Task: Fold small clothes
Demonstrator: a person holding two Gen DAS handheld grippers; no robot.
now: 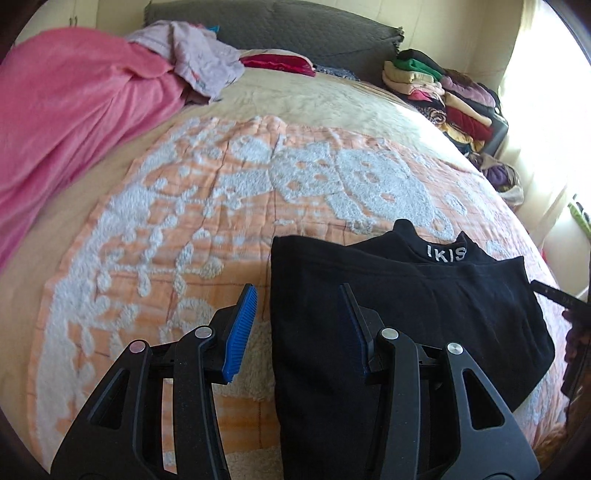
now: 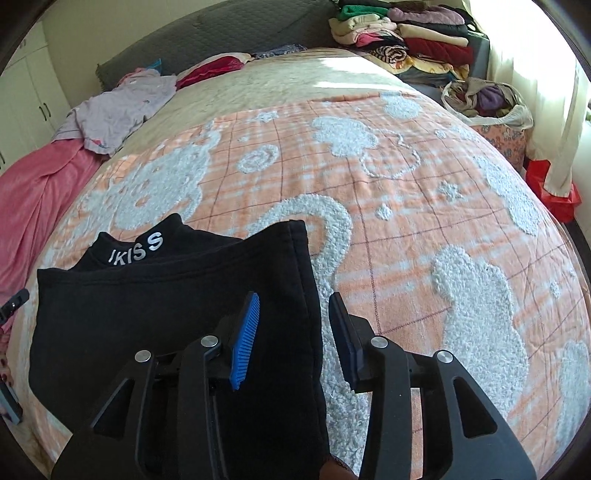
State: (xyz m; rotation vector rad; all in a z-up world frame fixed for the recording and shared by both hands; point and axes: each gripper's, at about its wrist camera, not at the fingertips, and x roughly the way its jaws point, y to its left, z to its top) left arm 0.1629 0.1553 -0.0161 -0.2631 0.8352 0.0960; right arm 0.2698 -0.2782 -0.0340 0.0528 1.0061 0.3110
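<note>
- Bedroom setup: you're working on a bed with an orange-and-white fleecy blanket (image 1: 207, 206) spread over it, a pink sheet (image 1: 66, 110) bunched on the left side and stacks of folded clothes (image 2: 413, 33) over by the window.
- Your black top (image 1: 388, 314) lies flat on the near part of the blanket, collar with white lettering (image 1: 446, 254) pointing away from you. It looks partly folded already, sides brought in, so I'd guess you're mid-fold.
- Left gripper (image 1: 299, 325): jaws spread wide, nothing in them. It straddles the garment's left edge, one pad over the blanket and the other over the black fabric.
- Right gripper (image 2: 295, 336): same deal, wide open and empty, straddling the right edge, left pad over the cloth and right pad over the blanket.
- The thing that matters for the next move: the top's long axis runs straight away from you, hem nearest, collar farthest. Each gripper sits at its own side edge, down near the hem end, so neither is really nearer than the other.
- My guess is you'd pinch both near corners and carry the hem toward the collar. Can't tell from either view whether the pads are touching the fabric or just hovering over it.
</note>
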